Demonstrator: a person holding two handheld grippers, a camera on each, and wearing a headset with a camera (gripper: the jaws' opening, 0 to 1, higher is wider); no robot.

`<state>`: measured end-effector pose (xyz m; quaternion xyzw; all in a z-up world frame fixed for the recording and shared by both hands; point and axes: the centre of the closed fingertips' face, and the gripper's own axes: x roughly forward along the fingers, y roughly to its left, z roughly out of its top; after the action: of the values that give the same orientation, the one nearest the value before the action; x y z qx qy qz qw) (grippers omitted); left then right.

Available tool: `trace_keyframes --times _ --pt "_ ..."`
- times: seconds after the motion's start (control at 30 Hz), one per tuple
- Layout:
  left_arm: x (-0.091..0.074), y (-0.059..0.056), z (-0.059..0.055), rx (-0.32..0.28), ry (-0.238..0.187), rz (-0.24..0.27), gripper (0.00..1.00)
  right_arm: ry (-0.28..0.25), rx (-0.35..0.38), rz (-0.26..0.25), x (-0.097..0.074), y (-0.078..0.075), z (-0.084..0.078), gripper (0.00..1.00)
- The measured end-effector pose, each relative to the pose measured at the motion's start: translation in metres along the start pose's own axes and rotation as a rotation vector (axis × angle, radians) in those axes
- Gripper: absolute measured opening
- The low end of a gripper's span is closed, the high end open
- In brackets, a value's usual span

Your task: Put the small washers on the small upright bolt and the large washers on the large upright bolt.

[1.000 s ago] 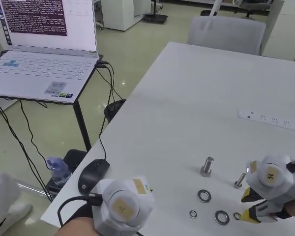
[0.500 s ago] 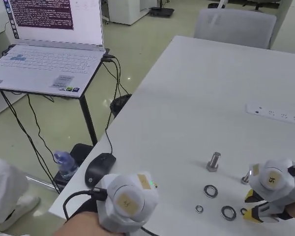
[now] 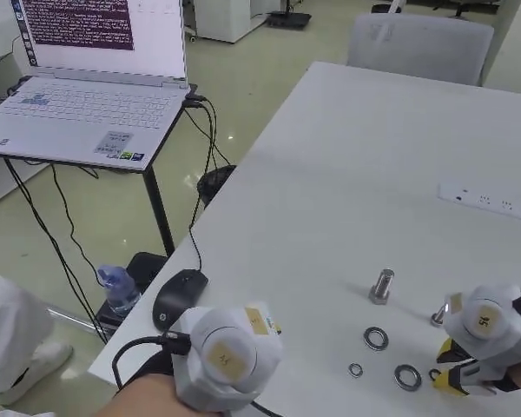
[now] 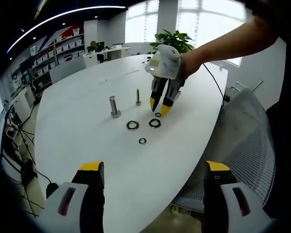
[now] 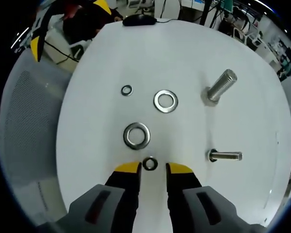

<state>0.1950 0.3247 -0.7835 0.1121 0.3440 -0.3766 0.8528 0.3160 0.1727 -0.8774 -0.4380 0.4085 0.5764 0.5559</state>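
**Right gripper's jaws flank a small washer; all four washers lie flat on the table**

The wide white tabletop [image 3: 373, 174] carries both bolts and all four washers near its front edge. An open white laptop [image 3: 78, 104] sits on a stand to the left, apart from the table.

The left gripper [image 4: 153, 167] hovers over the near edge, its jaws spread wide with nothing between them. The right gripper [image 5: 153, 170] points down at the table, its jaws slightly parted.

The large silver upright bolt [image 5: 220, 86] and the small silver upright bolt [image 5: 225, 156] stand side by side, both bare.

Two large steel ring washers [image 5: 166, 101] [image 5: 137, 135] lie near each other. One small steel washer [image 5: 127, 90] lies just beyond them. The other small washer [image 5: 149, 163] lies between the right gripper's yellow fingertips [image 5: 128, 167]. I cannot tell whether they touch it.
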Motion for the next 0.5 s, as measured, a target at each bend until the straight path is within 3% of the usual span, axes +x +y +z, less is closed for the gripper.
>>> trace_keyframes --times 0.5 --pt "-0.0003 -0.0052 0.002 0.002 -0.004 -0.005 0.81 0.03 -0.019 -0.016 0.0019 0.0019 0.0005 0.14"
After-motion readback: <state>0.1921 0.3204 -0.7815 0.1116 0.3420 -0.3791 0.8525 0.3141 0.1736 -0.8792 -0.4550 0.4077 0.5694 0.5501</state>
